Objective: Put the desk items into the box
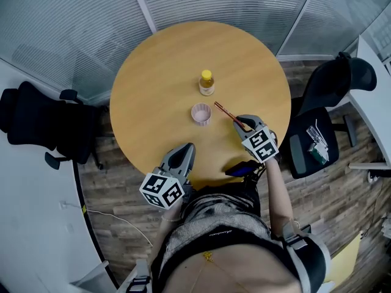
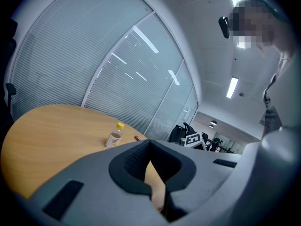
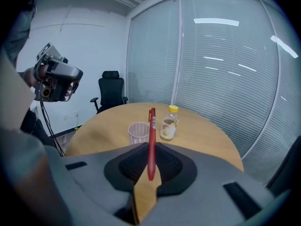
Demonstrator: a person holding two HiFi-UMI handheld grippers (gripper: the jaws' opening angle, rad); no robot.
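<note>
The right tool (image 1: pixel 245 124) is gripping a red pen (image 1: pixel 226 112) by one end, angling it toward the small pink box (image 1: pixel 201 113) just beside it on the desk (image 1: pixel 153 72), apparently to drop it in. The left tool (image 1: pixel 181 156) is hovering closed and empty at the near edge.

Left of the cup (image 1: pixel 201 113) the table (image 1: pixel 146 90) lies bare to its rim, open for a pass. Just beyond the cup stands the bottle (image 1: pixel 207 83). Right of the cup the red pen (image 1: pixel 227 113) slants, clamped in the right gripper (image 1: pixel 245 124), barring that side.
</note>
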